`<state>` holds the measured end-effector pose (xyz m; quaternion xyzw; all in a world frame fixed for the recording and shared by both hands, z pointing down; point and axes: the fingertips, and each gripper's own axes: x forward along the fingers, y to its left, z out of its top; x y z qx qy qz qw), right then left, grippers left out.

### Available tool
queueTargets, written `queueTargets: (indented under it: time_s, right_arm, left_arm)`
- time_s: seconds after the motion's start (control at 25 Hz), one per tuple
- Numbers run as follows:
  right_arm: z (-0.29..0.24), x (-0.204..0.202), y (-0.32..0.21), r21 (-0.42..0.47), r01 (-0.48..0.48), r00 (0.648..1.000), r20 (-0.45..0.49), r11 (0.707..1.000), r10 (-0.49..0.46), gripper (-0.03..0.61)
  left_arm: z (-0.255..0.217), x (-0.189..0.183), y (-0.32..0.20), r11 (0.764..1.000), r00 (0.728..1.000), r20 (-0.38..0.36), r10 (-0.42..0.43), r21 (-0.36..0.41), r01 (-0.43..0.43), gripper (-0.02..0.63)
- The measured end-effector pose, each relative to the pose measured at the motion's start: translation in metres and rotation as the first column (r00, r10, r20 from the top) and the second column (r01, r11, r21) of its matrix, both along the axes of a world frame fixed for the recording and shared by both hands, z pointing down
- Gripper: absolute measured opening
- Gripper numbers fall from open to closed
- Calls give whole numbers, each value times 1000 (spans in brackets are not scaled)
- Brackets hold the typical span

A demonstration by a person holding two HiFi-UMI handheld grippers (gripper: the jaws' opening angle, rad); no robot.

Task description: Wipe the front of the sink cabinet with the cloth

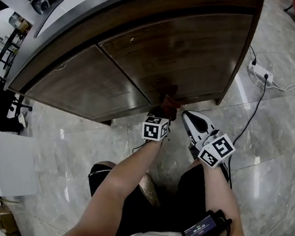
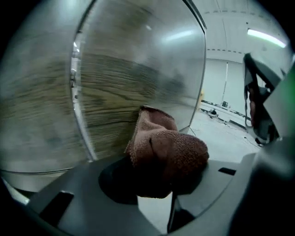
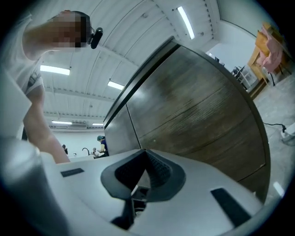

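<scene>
At frame centre, the left claw (image 1: 163,112) grips the brown cloth (image 1: 170,102) at the bottom edge of the cabinet door (image 1: 193,50), seemingly touching it. Wiping looks under way, and the next stroke should sweep across unwiped wood. Just right, the right claw (image 1: 189,119) hangs clenched and empty.

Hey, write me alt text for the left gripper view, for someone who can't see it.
The left tool is shut on a bunched brown cloth, held up to a wood-grain cabinet door. A pale floor shows to the right of the cabinet.
</scene>
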<state>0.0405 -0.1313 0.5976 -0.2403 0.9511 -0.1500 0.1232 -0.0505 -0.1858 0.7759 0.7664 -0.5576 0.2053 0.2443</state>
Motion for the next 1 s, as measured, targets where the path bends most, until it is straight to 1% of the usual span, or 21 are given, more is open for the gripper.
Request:
queueTargets:
  time_s: [0.08,0.16,0.2,0.28,0.32,0.4,0.52,0.64,0.72,0.8,1.0]
  right_arm:
    - [4,-18,8,-16,27,999,-22,1000,-28,12]
    - [0,-32,16,-42,50,997,-54,998,-53,12]
    - [-7,-39,20,-56,63,995,-74,996,-67,12]
    - [-29,-56,28,-70,102,986,-125,992,-111,12]
    - [-41,-65,31,-69,129,978,-154,989,-138,12]
    - [-67,-80,33,-70,174,961,-205,982,-185,12]
    - [-101,-85,34,-112,189,942,-261,976,-212,12]
    - [-147,-91,44,-166,201,918,-313,965,-245,12]
    - [-184,-93,61,-208,200,906,-334,958,-261,12]
    - [-220,-94,69,-221,195,901,-344,955,-264,12]
    - [-321,-87,84,-243,158,908,-346,957,-238,12]
  left_arm:
    - [-13,-31,16,999,999,8,-36,20,35,137]
    - [-37,-54,30,998,999,11,-34,44,33,137]
    - [-52,-61,36,998,1000,-1,-22,58,22,137]
    - [-87,-69,45,996,999,-38,23,91,-20,137]
    - [-106,-72,48,993,998,-41,54,109,-49,137]
    - [-145,-80,57,983,993,-20,117,143,-113,137]
    - [-202,-89,82,966,981,5,196,169,-194,137]
    - [-266,-100,114,954,968,-9,251,169,-246,137]
    - [-313,-106,145,955,965,-32,262,150,-254,137]
    - [-356,-112,166,958,966,-42,254,145,-246,137]
    - [-455,-117,216,975,974,-106,199,124,-185,137]
